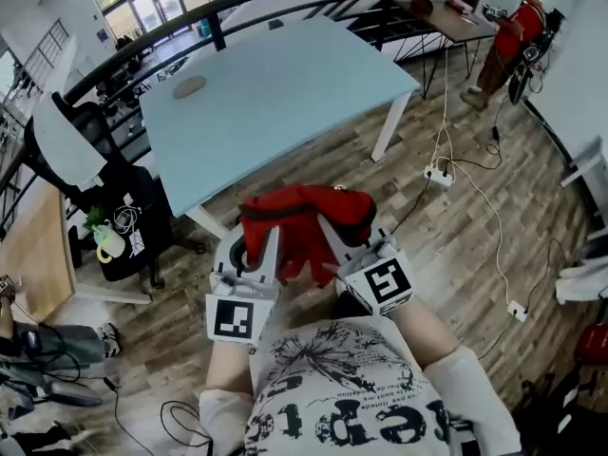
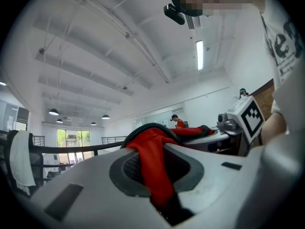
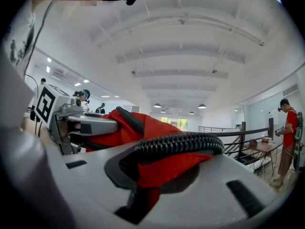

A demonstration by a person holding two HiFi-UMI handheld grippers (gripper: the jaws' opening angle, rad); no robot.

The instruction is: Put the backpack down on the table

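Observation:
A red backpack [image 1: 306, 226] with black trim hangs between my two grippers, in front of the person's chest and short of the light blue table [image 1: 275, 93]. My left gripper [image 1: 258, 255] is shut on the backpack's left side; red fabric [image 2: 152, 161] is pinched between its jaws in the left gripper view. My right gripper [image 1: 340, 247] is shut on the right side, where red fabric and a black ribbed edge [image 3: 176, 144] sit in its jaws. Both grippers point level, toward the table. The backpack is off the table, over the wooden floor near the table's front edge.
A round flat object [image 1: 189, 86] lies on the table's far left. A black chair [image 1: 123, 217] with bags stands left of the table. A power strip [image 1: 439, 173] and cables lie on the floor at right. A person in red [image 1: 508, 41] stands by a far desk.

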